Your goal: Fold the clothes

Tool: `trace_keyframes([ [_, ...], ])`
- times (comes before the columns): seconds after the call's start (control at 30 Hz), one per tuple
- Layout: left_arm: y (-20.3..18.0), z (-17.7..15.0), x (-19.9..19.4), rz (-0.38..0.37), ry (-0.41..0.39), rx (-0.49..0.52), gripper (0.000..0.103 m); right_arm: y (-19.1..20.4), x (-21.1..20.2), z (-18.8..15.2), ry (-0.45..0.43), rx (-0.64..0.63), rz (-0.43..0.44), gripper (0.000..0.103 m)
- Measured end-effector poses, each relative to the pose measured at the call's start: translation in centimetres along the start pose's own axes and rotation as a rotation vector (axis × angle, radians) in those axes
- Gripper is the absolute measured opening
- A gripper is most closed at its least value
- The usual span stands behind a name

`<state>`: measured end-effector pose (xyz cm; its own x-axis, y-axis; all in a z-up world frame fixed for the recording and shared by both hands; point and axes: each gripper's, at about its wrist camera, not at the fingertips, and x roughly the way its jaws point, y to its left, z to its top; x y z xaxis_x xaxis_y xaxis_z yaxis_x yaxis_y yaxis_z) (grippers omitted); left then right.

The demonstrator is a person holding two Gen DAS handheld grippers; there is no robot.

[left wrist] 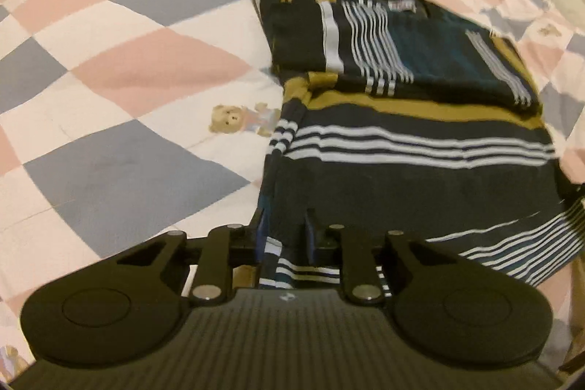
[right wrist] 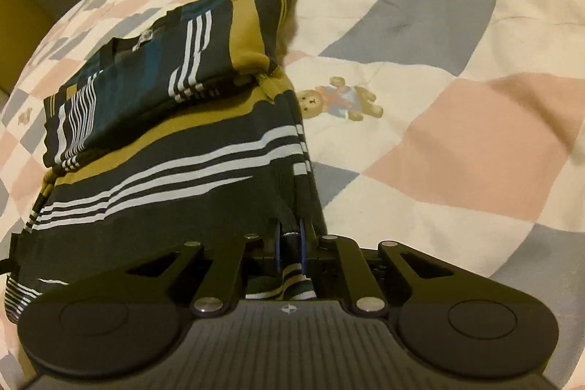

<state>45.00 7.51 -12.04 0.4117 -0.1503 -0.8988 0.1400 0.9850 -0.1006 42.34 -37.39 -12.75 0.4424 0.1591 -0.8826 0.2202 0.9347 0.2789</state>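
Striped shirt [left wrist: 420, 148] – navy/mustard/white, sleeves folded in, flat on quilt [left wrist: 128, 68].

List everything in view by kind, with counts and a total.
Striped shirt, lying partly folded: 1
Checked quilt under it: 1
Hand-held grippers: 2, the left hand-held gripper and the right hand-held gripper, each at the shirt's near edge
Total: 4
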Motion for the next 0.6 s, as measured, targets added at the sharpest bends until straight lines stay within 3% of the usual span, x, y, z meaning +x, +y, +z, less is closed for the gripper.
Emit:
trace_keyframes([
  [0.03,-0.1,0.1,0.5,0.005,0.010,0.009,0.003,0.1,-0.1,0.0,0.001,-0.003,-0.004,0.011],
  [0.13,0.0,0.2,-0.3,-0.008,-0.035,0.005,0.001,0.2,-0.6,0.2,-0.003,-0.014,-0.013,0.010],
  [0.3,0.6,0.9,-2.7,-0.034,-0.137,-0.038,0.001,0.8,-3.5,0.5,-0.105,-0.066,0.008,0.008],
  [0.5,0.2,1.0,2.4,0.060,-0.034,-0.029,0.004,0.3,-2.4,1.0,-0.130,-0.039,-0.019,0.008],
  [0.6,-0.6,0.7,3.1,0.112,-0.005,0.032,0.010,0.2,0.0,1.2,-0.057,-0.043,-0.069,0.009],
])
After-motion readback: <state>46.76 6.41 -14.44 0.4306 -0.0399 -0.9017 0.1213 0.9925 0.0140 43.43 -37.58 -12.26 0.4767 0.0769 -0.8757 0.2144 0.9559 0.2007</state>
